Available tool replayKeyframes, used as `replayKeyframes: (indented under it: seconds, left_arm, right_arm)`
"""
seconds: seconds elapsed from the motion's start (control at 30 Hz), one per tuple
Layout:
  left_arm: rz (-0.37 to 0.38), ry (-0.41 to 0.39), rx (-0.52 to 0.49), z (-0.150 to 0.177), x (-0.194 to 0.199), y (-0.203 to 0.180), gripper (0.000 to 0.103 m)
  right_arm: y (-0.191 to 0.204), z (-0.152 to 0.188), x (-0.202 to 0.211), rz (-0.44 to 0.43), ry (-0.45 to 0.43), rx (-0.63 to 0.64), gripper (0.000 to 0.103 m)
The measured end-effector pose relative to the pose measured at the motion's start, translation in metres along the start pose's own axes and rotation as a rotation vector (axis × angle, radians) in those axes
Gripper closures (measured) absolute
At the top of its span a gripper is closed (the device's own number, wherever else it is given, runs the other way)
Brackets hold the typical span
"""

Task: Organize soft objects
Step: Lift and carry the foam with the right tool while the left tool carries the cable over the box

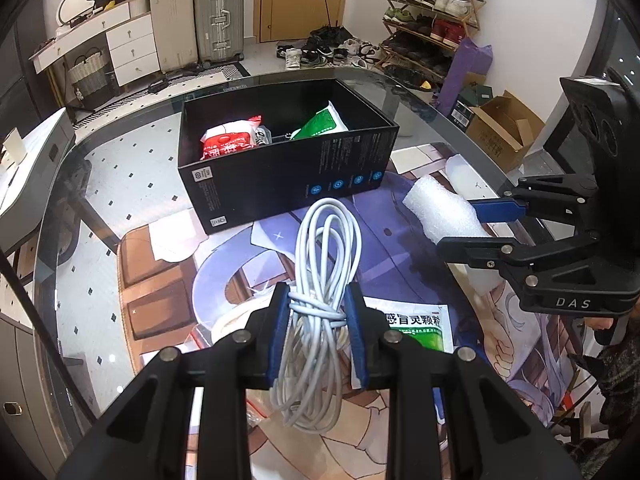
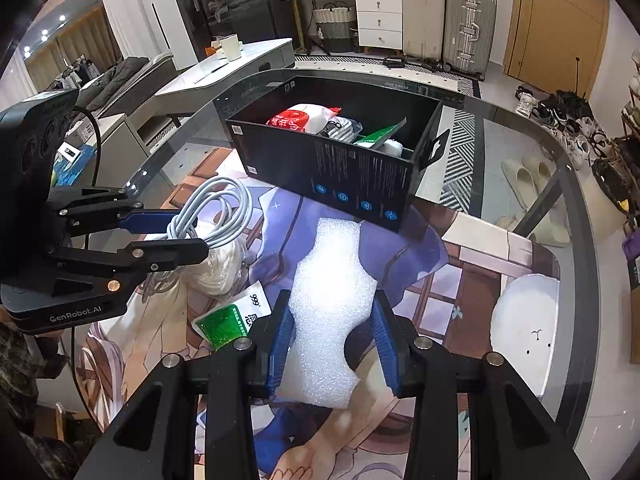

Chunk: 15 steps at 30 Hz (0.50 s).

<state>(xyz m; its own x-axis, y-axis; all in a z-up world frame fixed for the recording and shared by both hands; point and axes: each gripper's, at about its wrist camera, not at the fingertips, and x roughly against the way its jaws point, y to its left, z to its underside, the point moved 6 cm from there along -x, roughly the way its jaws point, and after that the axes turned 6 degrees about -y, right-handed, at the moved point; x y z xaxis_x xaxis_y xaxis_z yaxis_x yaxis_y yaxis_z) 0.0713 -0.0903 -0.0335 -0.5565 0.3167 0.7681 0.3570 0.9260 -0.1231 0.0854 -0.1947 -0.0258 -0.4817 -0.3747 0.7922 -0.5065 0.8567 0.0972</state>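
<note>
My left gripper (image 1: 317,308) is shut on a coiled white cable (image 1: 324,264) and holds it above the table, in front of the black box (image 1: 288,176); it also shows in the right wrist view (image 2: 188,232) with the cable (image 2: 220,208). My right gripper (image 2: 332,320) is shut on a white foam sheet (image 2: 332,292), which also shows in the left wrist view (image 1: 440,212). The black box (image 2: 352,176) holds a red-and-white packet (image 2: 300,118), a green packet (image 1: 324,122) and other soft items.
A green medicine sachet (image 1: 416,326) lies on the printed mat (image 1: 400,248) below the grippers, also in the right wrist view (image 2: 228,320). A white plastic bundle (image 2: 220,268) lies under the cable. The glass table edge (image 2: 560,152) curves at the right. A white cushion (image 2: 524,320) lies at the right.
</note>
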Motion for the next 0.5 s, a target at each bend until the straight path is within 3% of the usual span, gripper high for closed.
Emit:
replayKeyframes:
  seconds: [0.5]
  left_arm:
    - [-0.072,-0.043,0.068,-0.032,0.008,0.018,0.077]
  right_arm:
    - [0.001,-0.049,0.01,-0.026,-0.069,0.007,0.064]
